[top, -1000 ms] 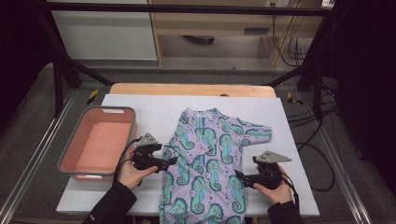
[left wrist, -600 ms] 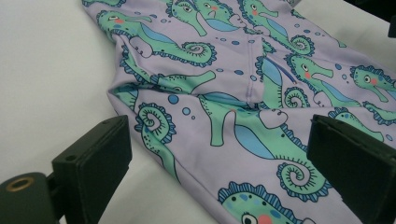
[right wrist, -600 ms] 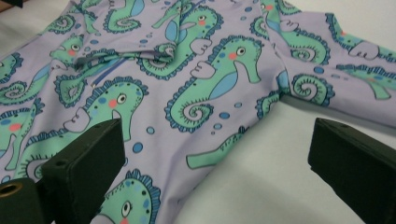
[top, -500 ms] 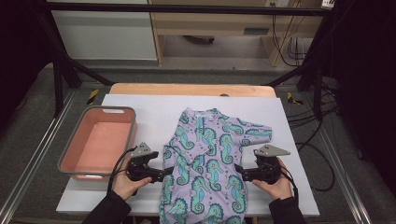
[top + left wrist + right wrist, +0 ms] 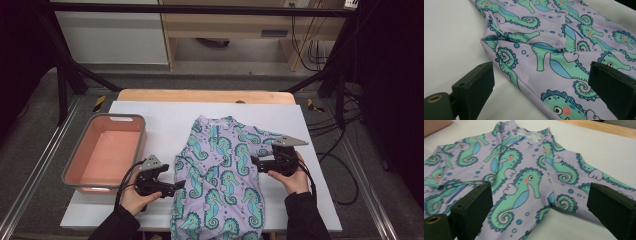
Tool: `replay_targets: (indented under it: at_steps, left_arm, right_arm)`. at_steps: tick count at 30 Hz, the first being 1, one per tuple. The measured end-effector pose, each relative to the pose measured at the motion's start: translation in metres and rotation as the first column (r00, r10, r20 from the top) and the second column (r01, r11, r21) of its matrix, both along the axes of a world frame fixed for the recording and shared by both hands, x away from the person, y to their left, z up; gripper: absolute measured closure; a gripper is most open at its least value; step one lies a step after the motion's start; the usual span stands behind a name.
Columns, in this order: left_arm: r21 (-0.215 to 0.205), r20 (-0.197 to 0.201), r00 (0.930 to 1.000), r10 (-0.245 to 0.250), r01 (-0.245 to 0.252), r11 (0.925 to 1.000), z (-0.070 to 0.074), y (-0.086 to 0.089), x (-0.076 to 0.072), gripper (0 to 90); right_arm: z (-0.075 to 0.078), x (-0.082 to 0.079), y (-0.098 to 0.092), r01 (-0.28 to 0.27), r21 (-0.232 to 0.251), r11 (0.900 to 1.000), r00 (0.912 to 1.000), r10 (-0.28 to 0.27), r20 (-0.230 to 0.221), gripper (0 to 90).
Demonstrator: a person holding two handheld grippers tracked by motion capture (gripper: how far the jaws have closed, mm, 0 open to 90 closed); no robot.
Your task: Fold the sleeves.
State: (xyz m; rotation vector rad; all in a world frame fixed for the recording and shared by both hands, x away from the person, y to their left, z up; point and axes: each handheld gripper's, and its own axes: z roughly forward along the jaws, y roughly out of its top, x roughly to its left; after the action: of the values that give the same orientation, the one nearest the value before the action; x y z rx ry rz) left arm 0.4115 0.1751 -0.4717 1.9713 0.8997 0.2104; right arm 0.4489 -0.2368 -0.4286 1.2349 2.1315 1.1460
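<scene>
A: Where's the garment?

B: The seahorse-print baby suit (image 5: 220, 175) lies flat on the white sheet (image 5: 320, 200) covering the table, collar away from the person, legs hanging off the near edge. Pink bin (image 5: 107, 152) sits to its left, apart from it.

A: Grippers?

B: Both wide open, holding nothing. Left gripper (image 5: 176, 187) is at the suit's left edge — in the left gripper view the jaws straddle the hem, one over bare sheet, one over cloth. Right gripper (image 5: 255, 163) is at the right side, under the sleeve — the right gripper view shows its jaws spanning the body and the sleeve's underside.

A: So what step?

B: Looks like lining up to grab both side edges, likely for a fold. No pinch yet.

A: Next move needs?

B: Lower each gripper until one jaw slides under the edge, then close on cloth only. Thin fabric on a smooth sheet — risk is pushing it into a wrinkle or pinching the sheet too.
</scene>
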Motion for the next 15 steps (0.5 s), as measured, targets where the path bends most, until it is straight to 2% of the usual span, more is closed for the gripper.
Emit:
replay_targets:
  at_steps: [6,8,15]
  left_arm:
    - [0.002,-0.005,1.0,0.002,-0.002,1.0,-0.002,0.0,0.001,6.2]
    - [0.004,-0.004,1.0,0.007,-0.007,1.0,-0.003,0.0,0.001,6.2]
    - [0.007,-0.01,0.9999,0.008,-0.007,0.9999,-0.005,0.0,0.002,6.2]
  right_arm:
    - [-0.003,0.018,-0.007,0.038,-0.004,0.999,0.9993,-0.038,0.009,10.9]
    - [-0.005,0.024,-0.011,0.048,-0.02,0.999,0.9988,-0.047,0.009,11.8]
    - [-0.016,0.041,-0.026,0.128,-0.042,0.991,0.9917,-0.128,-0.008,15.5]
